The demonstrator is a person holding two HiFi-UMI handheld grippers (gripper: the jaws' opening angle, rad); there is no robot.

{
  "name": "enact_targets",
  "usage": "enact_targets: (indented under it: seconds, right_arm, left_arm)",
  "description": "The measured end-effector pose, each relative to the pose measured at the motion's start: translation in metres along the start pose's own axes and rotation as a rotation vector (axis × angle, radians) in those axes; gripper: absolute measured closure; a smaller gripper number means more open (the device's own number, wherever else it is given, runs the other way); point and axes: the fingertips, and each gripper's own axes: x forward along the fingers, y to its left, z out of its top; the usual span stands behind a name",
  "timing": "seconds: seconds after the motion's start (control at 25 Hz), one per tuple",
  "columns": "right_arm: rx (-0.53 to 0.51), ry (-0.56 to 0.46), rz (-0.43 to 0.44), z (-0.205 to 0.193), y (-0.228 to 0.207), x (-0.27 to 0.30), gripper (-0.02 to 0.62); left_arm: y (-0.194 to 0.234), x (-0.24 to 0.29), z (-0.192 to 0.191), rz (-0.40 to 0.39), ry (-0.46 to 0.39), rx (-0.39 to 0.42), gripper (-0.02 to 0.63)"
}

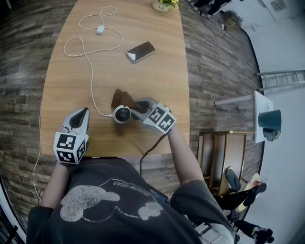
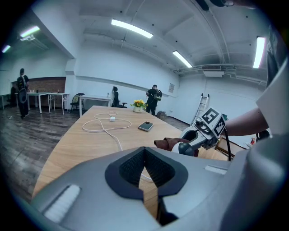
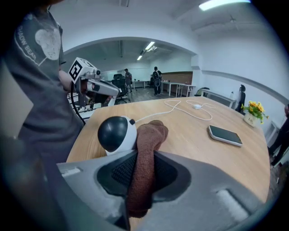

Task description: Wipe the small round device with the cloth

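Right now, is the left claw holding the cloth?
No, the cloth sits clamped in the right claw; the left claw is shut on nothing.

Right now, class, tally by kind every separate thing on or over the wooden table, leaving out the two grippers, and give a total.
Round device: 1
Brown cloth: 1
Phone: 1
White cable: 1
Flower pot: 1
Total: 5
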Motion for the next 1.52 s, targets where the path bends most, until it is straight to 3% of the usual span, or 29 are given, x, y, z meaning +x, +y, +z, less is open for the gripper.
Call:
enact_targets:
  seconds: [0.2,0.36,0.6,0.84,1.2,1.36,1.52]
  right_arm:
    - [-0.007,0.041,0.019,-0.011,0.004,0.018,0.523]
    - [0.045,0.021,-0.035,-0.015,0.001,0.019,0.523]
    - [0.197,-0.057,-0.282,-0.014,-0.017,-0.018,0.523]
    - [0.337,-0.182,-0.556,0.004,0.001,-0.08,0.523]
    - [0.707,-0.598,-0.914,0.045,0.089,-0.138,0.523]
    - [0.76,-0.61,-0.999,0.039,0.156,-0.149,0.522]
    - [0.81,-0.606,-1.001,0.036,0.216,-0.147,0.52]
  left_arm:
    - [0.005,-0.005,-0.008,0.026,0.018,-0.001,0.588]
    - [0.007,-0.009,-0.013,0.026,0.024,0.002,0.588]
    - [0.018,-0.019,0.001,-0.017,-0.023,0.024,0.588]
    - [0.04,-0.042,0.004,-0.079,-0.045,0.029,0.588]
    - [0.064,-0.097,-0.003,-0.242,-0.041,0.076,0.588]
    - [0.053,-0.112,-0.032,-0.362,0.013,0.076,0.588]
    - [0.048,-0.119,-0.053,-0.419,0.048,0.094,0.588]
